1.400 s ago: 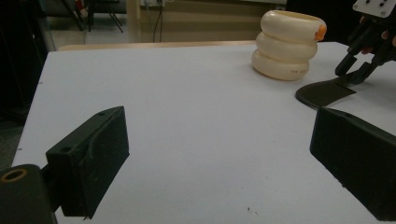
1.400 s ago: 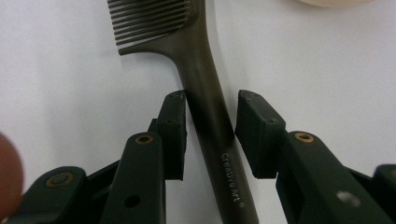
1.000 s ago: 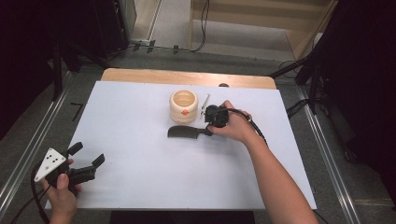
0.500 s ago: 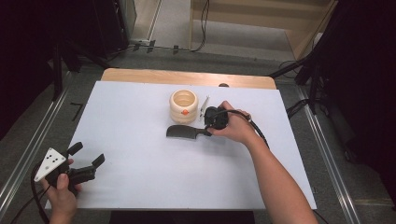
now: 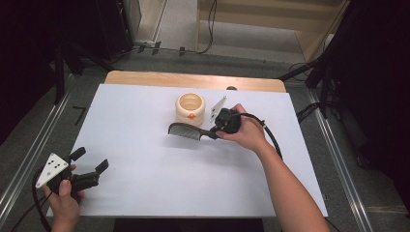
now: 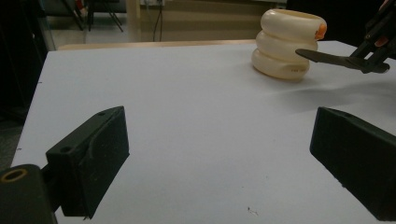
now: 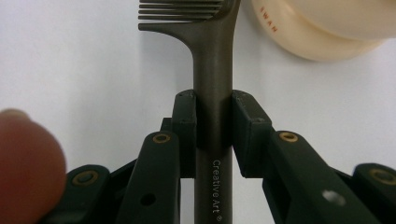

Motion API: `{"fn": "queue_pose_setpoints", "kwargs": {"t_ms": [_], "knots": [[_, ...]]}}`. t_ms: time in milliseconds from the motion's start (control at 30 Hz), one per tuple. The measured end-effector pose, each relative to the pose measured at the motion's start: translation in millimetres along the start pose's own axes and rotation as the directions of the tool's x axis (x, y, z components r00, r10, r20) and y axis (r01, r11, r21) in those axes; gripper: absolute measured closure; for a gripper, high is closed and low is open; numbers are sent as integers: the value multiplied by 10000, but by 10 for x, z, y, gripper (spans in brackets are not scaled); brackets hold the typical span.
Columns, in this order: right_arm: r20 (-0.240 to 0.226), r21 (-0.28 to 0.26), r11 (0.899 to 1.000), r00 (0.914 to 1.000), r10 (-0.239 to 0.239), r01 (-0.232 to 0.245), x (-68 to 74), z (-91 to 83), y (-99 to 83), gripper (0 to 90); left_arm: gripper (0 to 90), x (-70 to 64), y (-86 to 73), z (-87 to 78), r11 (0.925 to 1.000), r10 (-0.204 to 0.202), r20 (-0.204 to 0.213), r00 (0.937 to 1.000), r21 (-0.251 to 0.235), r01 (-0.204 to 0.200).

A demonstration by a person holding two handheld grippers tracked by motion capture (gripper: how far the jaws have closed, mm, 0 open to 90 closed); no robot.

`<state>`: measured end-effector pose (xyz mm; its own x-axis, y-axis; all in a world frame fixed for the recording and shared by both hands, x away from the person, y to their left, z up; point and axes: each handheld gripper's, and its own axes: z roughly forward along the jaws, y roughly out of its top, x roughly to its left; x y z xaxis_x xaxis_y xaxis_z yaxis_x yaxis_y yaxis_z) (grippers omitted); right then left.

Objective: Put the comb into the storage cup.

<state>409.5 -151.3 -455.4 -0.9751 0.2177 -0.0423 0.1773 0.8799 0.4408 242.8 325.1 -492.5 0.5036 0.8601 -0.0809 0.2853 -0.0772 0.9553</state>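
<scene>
- The right gripper (image 7: 213, 133) has its jaws pinching the handle of a dark grey plastic comb (image 5: 189, 131), held above the white table (image 5: 145, 121) towards the far edge, beside a cream ribbed plastic pot (image 5: 190, 108).
- The comb looks light and stiff; its smooth handle could slip or pivot, so the hold across the handle near the teeth seems sound. The thin teeth are best left alone.
- The left gripper (image 5: 90, 168), jaws spread wide and empty, hovers at the near left corner.

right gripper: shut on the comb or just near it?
Shut on it. In the right gripper view, both jaws of the right gripper press against the comb handle, with no gap either side.
</scene>
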Motion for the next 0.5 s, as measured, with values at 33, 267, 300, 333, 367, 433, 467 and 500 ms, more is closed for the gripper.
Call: {"fn": "queue_pose_setpoints", "kwargs": {"t_ms": [33, 267, 300, 333, 367, 433, 467, 500], "knots": [[54, -134, 9999, 10000, 18, -18, 5, -16, -6, 709, 47, -1, 0, -1, 10000, 1, -17, 10000, 12, -1], [407, -1250, 9920, 9989, 220, -167, 61, -92, -70, 709, 47, 0, 0, 1, 10000, 20, -26, 10000, 18, -20], [407, -1250, 9920, 9989, 220, -167, 61, -92, -70, 709, 47, 0, 0, 1, 10000, 20, -26, 10000, 18, -20], [403, -1569, 9872, 9986, 351, -284, 67, -112, -91, 709, 47, 0, 0, 1, 10000, 22, -31, 10000, 22, -22], [403, -1569, 9872, 9986, 351, -284, 67, -112, -91, 709, 47, 0, 0, 1, 10000, 6, -21, 10000, 9, -6], [435, -1749, 9838, 9979, 483, -400, 73, -127, -118, 709, 47, 0, 0, 1, 10000, -2, -14, 10000, -4, 2], [367, -1931, 9798, 9975, 597, -515, 78, -129, -135, 709, 47, 0, 0, 0, 10000, 2, -15, 10000, 3, -2], [398, -2072, 9767, 9970, 657, -561, 77, -132, -152, 709, 47, -1, 0, 1, 10000, 2, -19, 10000, -2, -2]]}}
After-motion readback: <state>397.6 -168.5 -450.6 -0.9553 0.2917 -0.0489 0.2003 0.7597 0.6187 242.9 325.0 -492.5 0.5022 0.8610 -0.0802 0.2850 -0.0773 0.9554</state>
